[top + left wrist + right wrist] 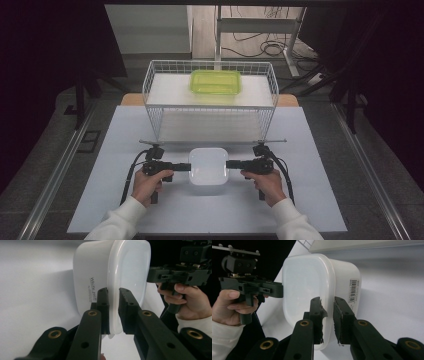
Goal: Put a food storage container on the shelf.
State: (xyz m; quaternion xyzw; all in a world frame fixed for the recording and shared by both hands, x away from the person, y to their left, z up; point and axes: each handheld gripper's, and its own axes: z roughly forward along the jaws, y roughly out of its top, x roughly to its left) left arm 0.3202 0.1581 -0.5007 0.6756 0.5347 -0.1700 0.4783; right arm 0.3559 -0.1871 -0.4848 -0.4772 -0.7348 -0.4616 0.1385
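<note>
Our left tool and right tool had each clamped the box rim on the surface, so lifting remained.

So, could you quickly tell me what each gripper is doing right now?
Left gripper: closed on the rim of the white container.
Right gripper: closed on the rim at the container's opposite side.

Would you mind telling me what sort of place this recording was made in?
Probably a lab or workshop test bench: a white table with a wire rack, loose cables on the floor behind, and metal rails alongside.
</note>
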